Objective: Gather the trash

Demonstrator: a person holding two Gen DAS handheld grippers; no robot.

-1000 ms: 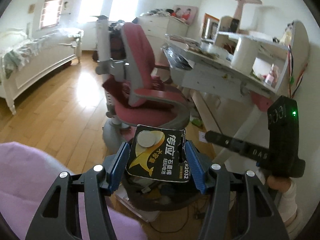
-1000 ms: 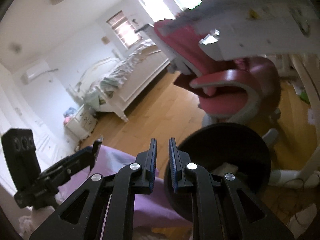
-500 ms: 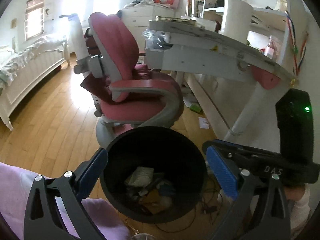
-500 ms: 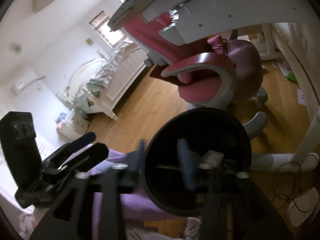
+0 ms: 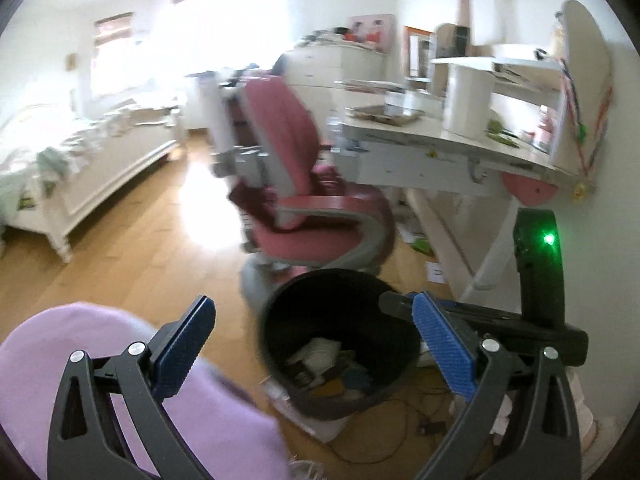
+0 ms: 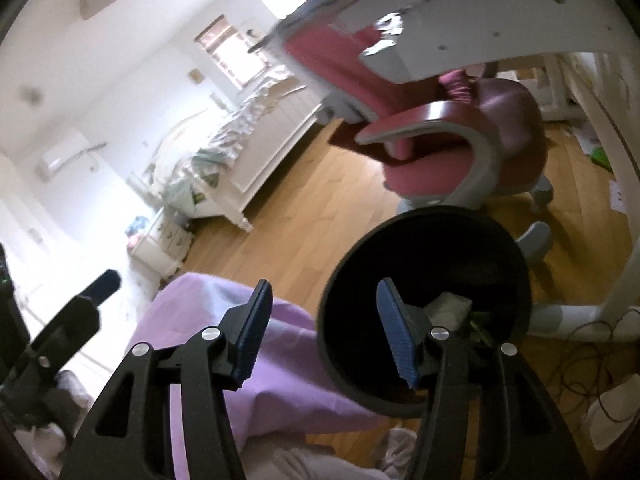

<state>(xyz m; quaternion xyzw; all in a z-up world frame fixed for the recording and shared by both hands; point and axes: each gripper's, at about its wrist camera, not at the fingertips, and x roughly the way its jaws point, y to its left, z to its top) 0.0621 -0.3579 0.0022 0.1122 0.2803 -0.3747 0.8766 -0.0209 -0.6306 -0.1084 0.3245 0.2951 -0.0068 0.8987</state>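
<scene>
A black round trash bin [image 5: 276, 344] stands on the wooden floor with white crumpled paper [image 5: 320, 354] and other scraps inside. My left gripper [image 5: 314, 344] hangs above and in front of it, wide open, with nothing between its blue pads. In the right wrist view the same bin [image 6: 420, 216] lies just beyond my right gripper [image 6: 325, 336]. Its jaws are opening and hold nothing; the right pad overlaps the bin's mouth. The right gripper's black body with a green light [image 5: 538, 264] shows at the right of the left wrist view.
A pink desk chair [image 5: 304, 200] stands right behind the bin, under a white desk [image 5: 440, 152]. A white bed [image 5: 80, 168] lies far left. Purple fabric [image 5: 80, 380] fills the near left. Cables [image 5: 400, 420] trail on the floor beside the bin.
The black battery card that my left gripper held is gone from its jaws, which have spread wide above the bin. My right gripper has gone from shut to parted.
</scene>
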